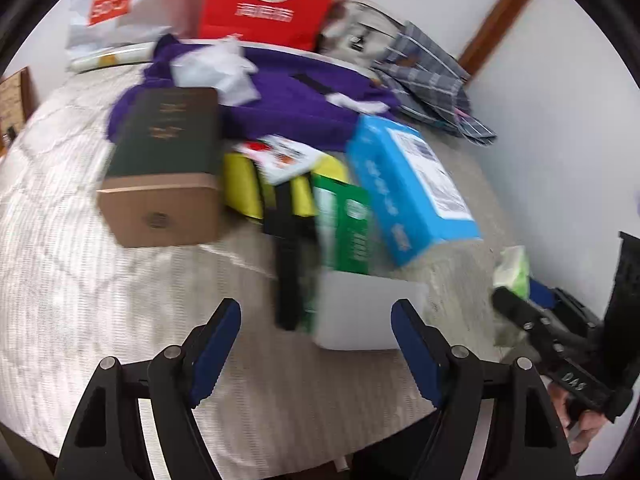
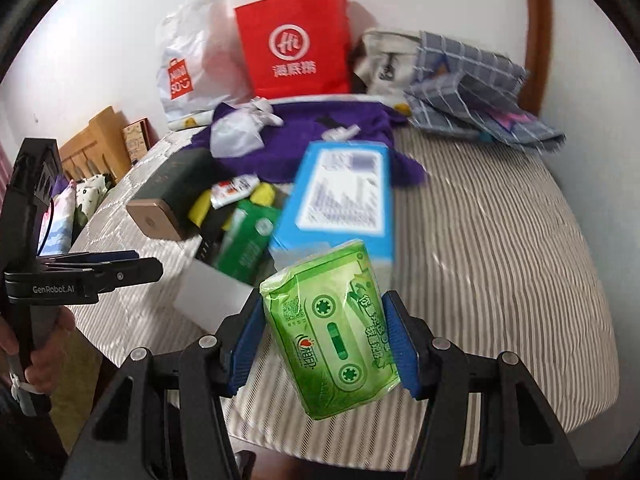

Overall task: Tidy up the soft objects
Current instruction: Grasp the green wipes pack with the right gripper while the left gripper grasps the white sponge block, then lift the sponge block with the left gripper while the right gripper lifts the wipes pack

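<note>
My right gripper [image 2: 324, 336] is shut on a green tissue pack [image 2: 336, 332] and holds it above the bed's near edge. The pack also shows at the right of the left wrist view [image 1: 514, 270]. My left gripper [image 1: 316, 344] is open and empty, above the bed near a white translucent box [image 1: 368, 312]. That box also shows in the right wrist view [image 2: 212, 292]. A purple cloth [image 1: 288, 108] lies further back under other items. A checked grey cloth [image 1: 432, 80] lies at the back right.
On the striped bed [image 2: 500, 240] lie a blue carton [image 1: 412, 188], a green carton [image 1: 348, 228], a dark green book box [image 1: 164, 164], yellow items [image 1: 240, 184] and a black strap [image 1: 288, 248]. A red paper bag [image 1: 272, 0] and a white plastic bag [image 1: 116, 4] stand against the wall.
</note>
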`<state>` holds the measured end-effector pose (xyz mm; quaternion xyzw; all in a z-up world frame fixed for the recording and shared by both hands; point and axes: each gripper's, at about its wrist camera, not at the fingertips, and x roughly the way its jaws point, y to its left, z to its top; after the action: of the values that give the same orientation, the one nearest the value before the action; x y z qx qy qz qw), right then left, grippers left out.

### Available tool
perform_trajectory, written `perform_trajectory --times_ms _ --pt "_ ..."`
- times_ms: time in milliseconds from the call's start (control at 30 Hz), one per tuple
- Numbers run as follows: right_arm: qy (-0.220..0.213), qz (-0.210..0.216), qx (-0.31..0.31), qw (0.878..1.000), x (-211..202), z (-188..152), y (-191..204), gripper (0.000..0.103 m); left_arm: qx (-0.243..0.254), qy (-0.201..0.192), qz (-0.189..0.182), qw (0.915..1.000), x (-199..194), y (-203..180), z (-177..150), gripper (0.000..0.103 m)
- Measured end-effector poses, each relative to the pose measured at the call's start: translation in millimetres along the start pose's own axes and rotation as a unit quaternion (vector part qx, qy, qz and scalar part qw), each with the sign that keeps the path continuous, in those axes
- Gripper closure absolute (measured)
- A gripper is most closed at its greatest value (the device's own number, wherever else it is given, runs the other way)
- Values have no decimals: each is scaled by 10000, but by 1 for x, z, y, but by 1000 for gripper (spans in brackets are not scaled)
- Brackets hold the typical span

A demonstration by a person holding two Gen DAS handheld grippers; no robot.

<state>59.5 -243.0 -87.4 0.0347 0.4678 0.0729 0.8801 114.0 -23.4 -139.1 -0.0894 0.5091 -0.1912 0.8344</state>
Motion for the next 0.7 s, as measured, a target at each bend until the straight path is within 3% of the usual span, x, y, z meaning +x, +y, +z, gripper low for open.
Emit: perform_trajectory --times_ms 233,333,567,700 --pt "73 -32 174 9998 9 -26 -22 45 418 188 -99 9989 27 -40 -5 24" --pt "102 -143 226 9996 14 -32 -30 45 674 192 198 9973 36 -56 -6 19" --pt "94 -242 306 9992 19 -36 -37 45 1032 212 811 9911 57 -74 -8 19" --pt "111 -204 249 9994 21 -36 -35 45 872 74 677 9939 54 -70 -7 23"
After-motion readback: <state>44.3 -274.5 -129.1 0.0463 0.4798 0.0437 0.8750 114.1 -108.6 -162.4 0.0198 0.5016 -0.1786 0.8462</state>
